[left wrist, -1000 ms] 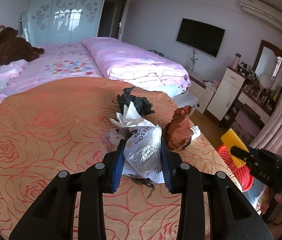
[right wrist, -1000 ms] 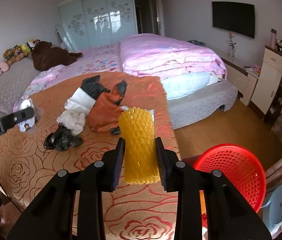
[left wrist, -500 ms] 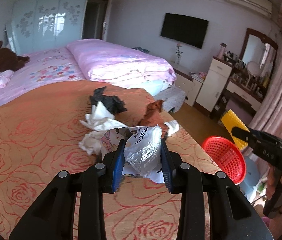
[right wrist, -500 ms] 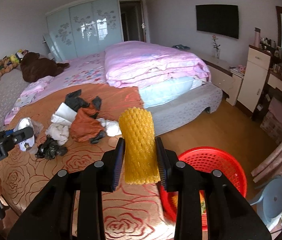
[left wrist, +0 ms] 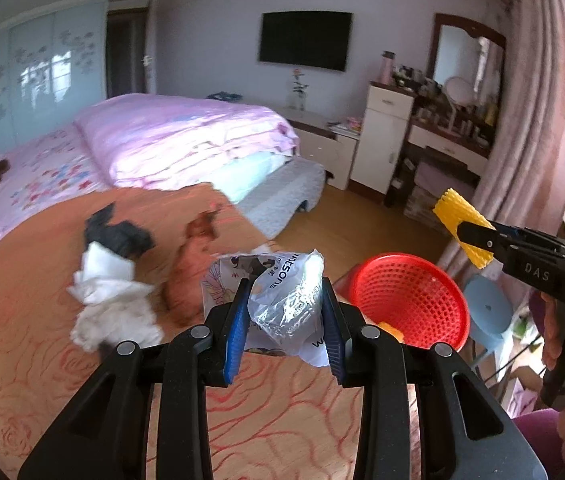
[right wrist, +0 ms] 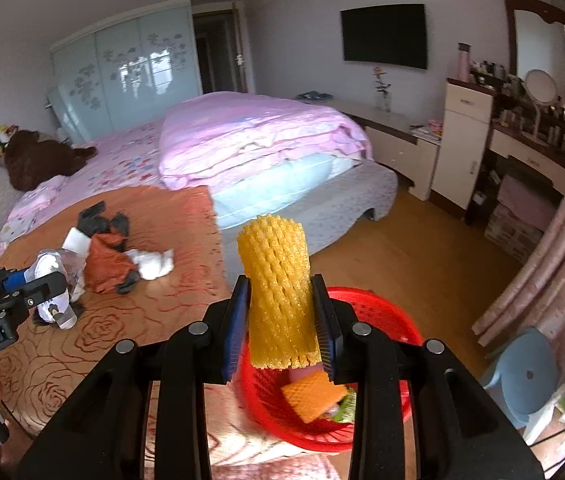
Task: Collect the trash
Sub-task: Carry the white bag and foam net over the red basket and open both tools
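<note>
Both grippers are angling downward, the right gripper (right wrist: 280,316) clamping an upright yellow foam net sleeve (right wrist: 278,292) above the red basket (right wrist: 382,320), the left gripper (left wrist: 284,320) pinching a crumpled plastic bag (left wrist: 282,292) over the orange bedspread (left wrist: 34,360).

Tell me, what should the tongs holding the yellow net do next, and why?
Probably open. The right tongs grip the yellow foam net right above the red basket, which already holds trash, so letting go should drop it in.

One red basket (right wrist: 382,312), two grippers, one stool (right wrist: 522,376).
</note>
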`<state>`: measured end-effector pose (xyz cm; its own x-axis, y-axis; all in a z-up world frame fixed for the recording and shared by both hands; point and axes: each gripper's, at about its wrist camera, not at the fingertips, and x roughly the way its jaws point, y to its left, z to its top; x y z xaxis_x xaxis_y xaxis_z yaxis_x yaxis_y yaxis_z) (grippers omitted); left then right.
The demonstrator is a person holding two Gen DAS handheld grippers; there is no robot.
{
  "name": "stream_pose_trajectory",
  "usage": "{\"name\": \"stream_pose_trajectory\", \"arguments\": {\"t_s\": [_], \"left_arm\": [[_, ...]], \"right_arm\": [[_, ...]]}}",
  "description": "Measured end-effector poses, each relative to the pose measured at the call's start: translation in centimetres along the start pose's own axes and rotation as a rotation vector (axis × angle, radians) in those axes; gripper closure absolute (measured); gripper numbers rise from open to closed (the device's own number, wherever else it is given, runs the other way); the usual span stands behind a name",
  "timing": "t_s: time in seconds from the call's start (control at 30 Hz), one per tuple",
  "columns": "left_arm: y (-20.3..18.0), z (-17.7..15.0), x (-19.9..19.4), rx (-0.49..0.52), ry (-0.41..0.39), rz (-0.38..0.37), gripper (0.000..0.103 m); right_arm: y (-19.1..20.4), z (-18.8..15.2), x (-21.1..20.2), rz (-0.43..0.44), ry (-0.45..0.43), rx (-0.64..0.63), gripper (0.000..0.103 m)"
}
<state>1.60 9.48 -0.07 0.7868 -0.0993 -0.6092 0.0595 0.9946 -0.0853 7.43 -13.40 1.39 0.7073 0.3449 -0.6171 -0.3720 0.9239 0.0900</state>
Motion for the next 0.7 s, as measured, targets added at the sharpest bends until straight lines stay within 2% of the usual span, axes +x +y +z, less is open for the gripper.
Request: {"name": "stream_pose_trajectory", "arguments": {"t_s": [0.43, 0.7], "left_arm": [[-5.7, 2.3, 3.8, 0.095, 0.045, -0.118, 0.071], [-9.5, 1.7, 6.6, 0.151, 0.096, -0.163, 0.071]], "right_arm": [[-4.0, -1.5, -0.6, -0.067, 0.005, 0.067, 0.072], [-6.4, -2.6, 0.4, -0.095, 0.026, 0.138, 0.072]]}}
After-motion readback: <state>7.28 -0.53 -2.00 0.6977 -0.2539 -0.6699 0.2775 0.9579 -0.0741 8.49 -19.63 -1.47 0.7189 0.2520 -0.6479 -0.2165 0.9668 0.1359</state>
